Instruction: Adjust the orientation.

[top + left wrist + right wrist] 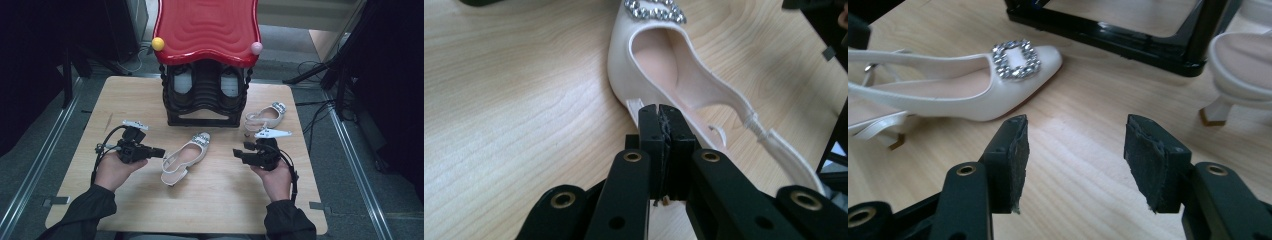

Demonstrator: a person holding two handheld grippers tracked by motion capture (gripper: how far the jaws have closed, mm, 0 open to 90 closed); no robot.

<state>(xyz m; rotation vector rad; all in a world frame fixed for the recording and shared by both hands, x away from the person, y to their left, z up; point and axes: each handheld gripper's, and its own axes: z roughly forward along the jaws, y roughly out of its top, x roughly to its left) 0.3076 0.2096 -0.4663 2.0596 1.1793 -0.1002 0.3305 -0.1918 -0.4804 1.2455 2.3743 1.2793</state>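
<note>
Left gripper (663, 117) is pinched together empty beside the near shoe (186, 156) at mid-table, probably just let go; right gripper (1075, 160) is held apart, likely for grabbing.

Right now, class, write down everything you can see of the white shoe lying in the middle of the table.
The white shoe is a glossy, leather-like slingback with a pointed toe, a sparkly square buckle on the toe, a thin heel strap and a low heel with a gold-coloured tip. It lies upright on its sole on the wooden table, toe pointing towards the black rack. The left gripper, shut, is at its side near the heel; whether they touch is unclear.
</note>
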